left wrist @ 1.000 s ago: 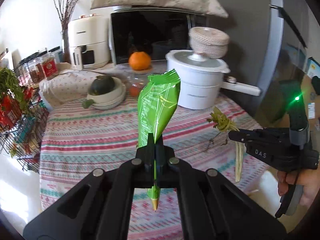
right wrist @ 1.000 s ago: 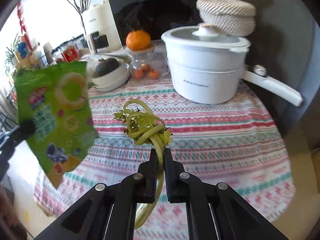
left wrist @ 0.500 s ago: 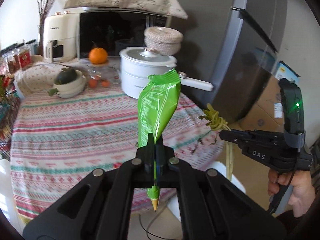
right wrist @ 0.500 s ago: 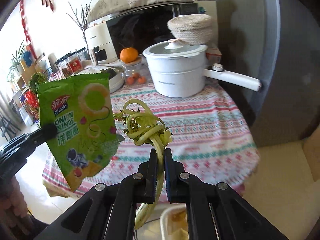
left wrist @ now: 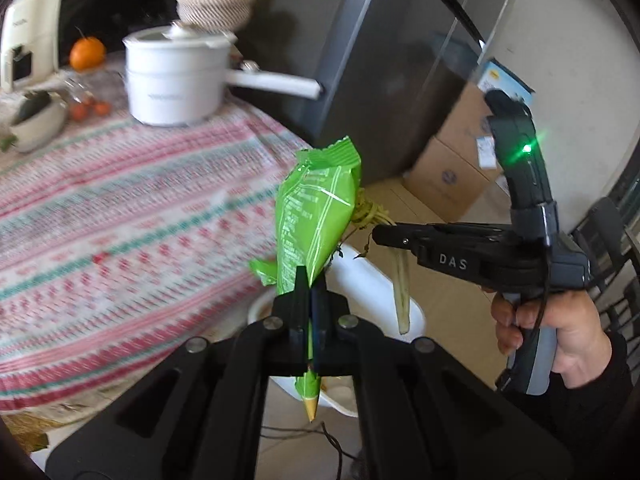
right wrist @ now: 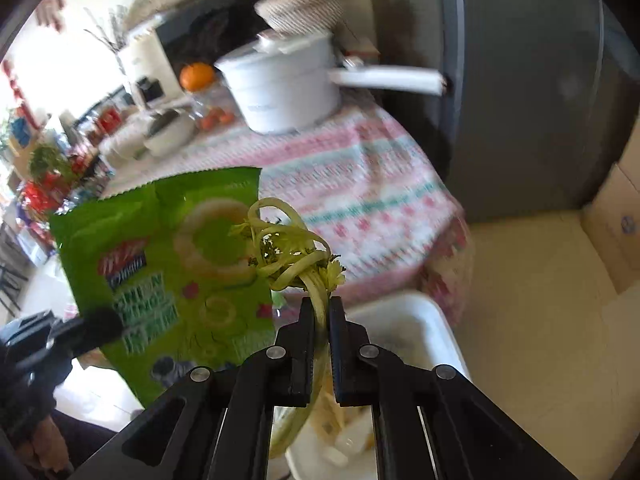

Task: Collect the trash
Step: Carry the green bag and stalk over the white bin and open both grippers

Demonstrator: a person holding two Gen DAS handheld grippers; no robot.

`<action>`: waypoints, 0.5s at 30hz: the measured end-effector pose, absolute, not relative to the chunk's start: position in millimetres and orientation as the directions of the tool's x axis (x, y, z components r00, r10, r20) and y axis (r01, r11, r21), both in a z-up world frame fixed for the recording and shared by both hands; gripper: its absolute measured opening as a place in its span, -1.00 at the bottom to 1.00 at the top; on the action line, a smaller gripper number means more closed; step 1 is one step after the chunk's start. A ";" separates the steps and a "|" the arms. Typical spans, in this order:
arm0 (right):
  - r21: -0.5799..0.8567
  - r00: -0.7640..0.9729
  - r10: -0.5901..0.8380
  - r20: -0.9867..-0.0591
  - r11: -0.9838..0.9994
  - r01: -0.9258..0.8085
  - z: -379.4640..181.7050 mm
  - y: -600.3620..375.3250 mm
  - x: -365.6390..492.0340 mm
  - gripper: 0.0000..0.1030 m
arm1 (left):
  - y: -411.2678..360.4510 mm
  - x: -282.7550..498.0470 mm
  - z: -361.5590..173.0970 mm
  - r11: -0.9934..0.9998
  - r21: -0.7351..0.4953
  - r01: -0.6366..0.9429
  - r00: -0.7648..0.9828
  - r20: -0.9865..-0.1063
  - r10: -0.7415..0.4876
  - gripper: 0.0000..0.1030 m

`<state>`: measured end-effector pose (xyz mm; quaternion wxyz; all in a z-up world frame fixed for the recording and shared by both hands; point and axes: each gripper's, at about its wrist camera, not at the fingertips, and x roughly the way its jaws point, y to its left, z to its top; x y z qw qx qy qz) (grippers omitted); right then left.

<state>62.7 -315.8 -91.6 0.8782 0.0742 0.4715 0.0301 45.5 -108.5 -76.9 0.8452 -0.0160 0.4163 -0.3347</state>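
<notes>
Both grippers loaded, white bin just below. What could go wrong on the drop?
1. The snack bag hangs mostly over the table edge side of the white bin; released here, it may flutter and miss.
2. The wilted greens are thin and stringy in the right gripper; strands might cling to the pads on opening.
3. The left gripper and the right one sit close, with bag and greens nearly touching, so they may snag.

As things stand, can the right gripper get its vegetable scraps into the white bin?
Probably yes: the right gripper, shut on the vegetable scraps, hangs above the white bin, with nothing between them.
</notes>
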 end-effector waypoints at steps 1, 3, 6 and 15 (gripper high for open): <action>0.161 0.537 0.117 -0.836 0.986 0.036 -97.5 -322.3 60.7 -0.86 | -111.3 45.2 -80.2 0.770 -0.313 0.556 0.419 -0.694 -0.585 -0.98; 0.157 0.513 0.100 -0.853 0.985 0.069 -106.4 -334.7 57.0 -0.86 | -118.6 43.5 -87.1 0.755 -0.334 0.565 0.393 -0.695 -0.602 -0.98; 0.153 0.485 0.078 -0.871 0.982 0.115 -115.7 -352.9 51.8 -0.85 | -132.1 41.3 -96.0 0.741 -0.354 0.571 0.355 -0.707 -0.612 -0.98; 0.146 0.378 0.063 -0.924 0.970 0.196 -146.5 -381.8 44.0 -0.82 | -162.7 39.1 -134.0 0.745 -0.300 0.595 0.312 -0.769 -0.558 -0.97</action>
